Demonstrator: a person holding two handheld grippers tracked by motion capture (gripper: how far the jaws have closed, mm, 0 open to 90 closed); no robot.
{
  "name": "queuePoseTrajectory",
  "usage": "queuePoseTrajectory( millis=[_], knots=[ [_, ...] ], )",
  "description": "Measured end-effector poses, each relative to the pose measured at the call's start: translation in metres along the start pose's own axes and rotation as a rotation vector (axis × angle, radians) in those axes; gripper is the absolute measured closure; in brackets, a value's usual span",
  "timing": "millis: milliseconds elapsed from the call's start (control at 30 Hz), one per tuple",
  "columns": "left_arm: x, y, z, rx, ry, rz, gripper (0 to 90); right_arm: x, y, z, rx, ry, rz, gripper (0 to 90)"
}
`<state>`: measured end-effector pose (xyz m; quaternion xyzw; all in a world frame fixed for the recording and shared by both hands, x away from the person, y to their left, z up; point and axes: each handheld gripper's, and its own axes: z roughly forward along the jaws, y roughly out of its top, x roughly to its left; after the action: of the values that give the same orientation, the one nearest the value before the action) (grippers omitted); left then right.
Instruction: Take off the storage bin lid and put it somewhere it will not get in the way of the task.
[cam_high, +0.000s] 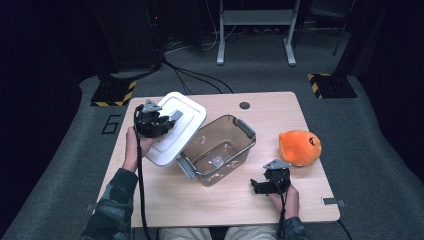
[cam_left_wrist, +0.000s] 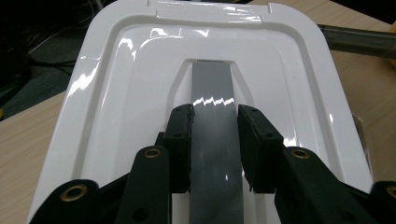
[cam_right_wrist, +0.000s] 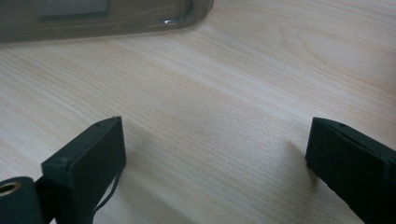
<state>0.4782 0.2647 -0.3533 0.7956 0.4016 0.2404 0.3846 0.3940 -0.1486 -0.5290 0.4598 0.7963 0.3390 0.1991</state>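
We are pinching the grey handle (cam_left_wrist: 212, 140) of the white plastic lid (cam_high: 176, 127) with the left hand-held gripper (cam_high: 167, 120), just left of the clear brown tub (cam_high: 220, 147). Right hand-held gripper (cam_high: 257, 186) is resting spread, empty, on the worktop (cam_high: 280, 107). Next, probably: lowering the lid squarely onto the tub.

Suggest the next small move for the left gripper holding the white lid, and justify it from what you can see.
Probably carry the white lid a little further right, over the clear bin. The left gripper is clamped on the lid's grey handle, the lid hangs tilted beside the open bin, and the right gripper rests open on the table.
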Motion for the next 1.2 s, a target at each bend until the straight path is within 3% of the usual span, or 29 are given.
queuePoseTrajectory(
  millis=[633, 1000, 1200],
  knots=[
    [0.029, -0.026, -0.007, 0.018, 0.059, -0.073, 66.4, 0.000, 0.000, 0.000, 0.000, -0.001, 0.000, 4.4],
    [0.044, -0.041, -0.006, 0.056, 0.089, -0.107, 66.4, 0.000, 0.000, 0.000, -0.003, -0.003, 0.007, 4.5],
    [0.050, -0.050, -0.002, 0.079, 0.117, -0.145, 66.4, 0.000, 0.000, 0.000, -0.003, -0.003, 0.007, 4.6]
  ],
)
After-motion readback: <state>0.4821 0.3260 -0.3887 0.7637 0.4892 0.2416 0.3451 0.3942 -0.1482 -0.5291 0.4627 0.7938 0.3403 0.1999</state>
